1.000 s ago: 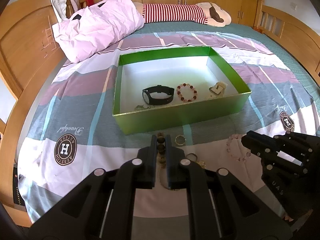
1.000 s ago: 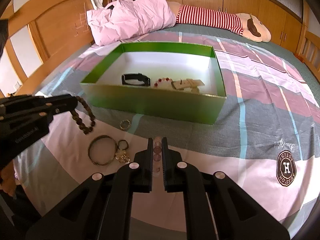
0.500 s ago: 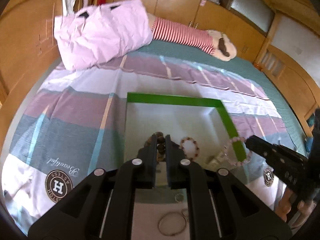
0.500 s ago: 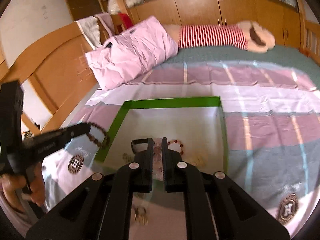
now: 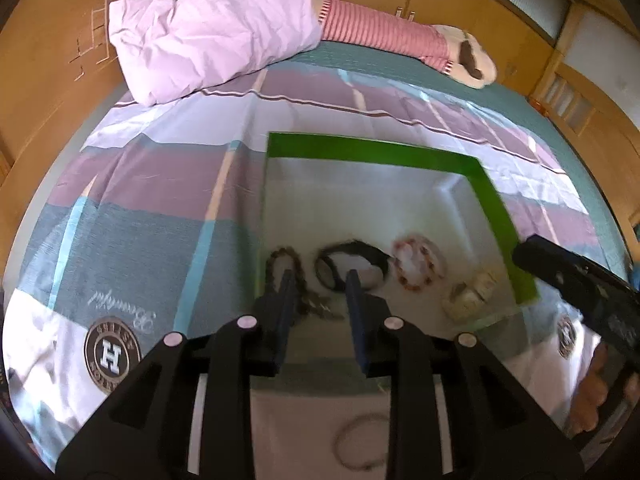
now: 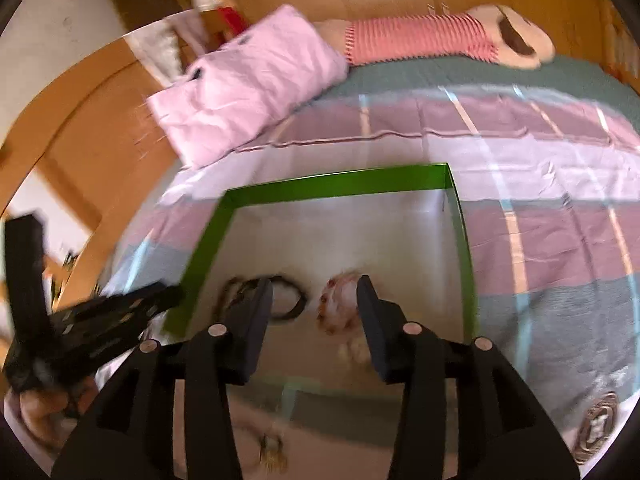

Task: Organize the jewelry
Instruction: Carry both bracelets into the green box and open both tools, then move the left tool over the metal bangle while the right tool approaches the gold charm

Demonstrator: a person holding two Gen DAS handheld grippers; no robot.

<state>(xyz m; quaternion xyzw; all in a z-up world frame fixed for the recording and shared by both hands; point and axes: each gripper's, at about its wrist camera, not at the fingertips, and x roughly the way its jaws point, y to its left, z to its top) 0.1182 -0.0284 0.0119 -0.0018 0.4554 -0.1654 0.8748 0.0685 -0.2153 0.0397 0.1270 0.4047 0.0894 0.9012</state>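
Observation:
A green box (image 5: pixel 372 151) with a white floor lies on the bed; it also shows in the right wrist view (image 6: pixel 336 186). Inside lie a brown bead bracelet (image 5: pixel 276 260), a black watch (image 5: pixel 352 262), a red-and-white bead bracelet (image 5: pixel 418 262) with a blurred pink one (image 6: pixel 340 292) by it, and a cream piece (image 5: pixel 472 294). My left gripper (image 5: pixel 320 280) is open and empty above the box's near left. My right gripper (image 6: pixel 314 290) is open and empty above the box's near middle.
A ring bangle (image 5: pixel 360 444) and small trinkets (image 6: pixel 272 452) lie on the sheet in front of the box. A pink pillow (image 5: pixel 208 28) and a striped plush toy (image 5: pixel 400 40) lie at the far end. Wooden bed rails run along both sides.
Both grippers opened over the box. The brown bead bracelet dropped from the left one and the pink bracelet from the right one; both now lie in the box.

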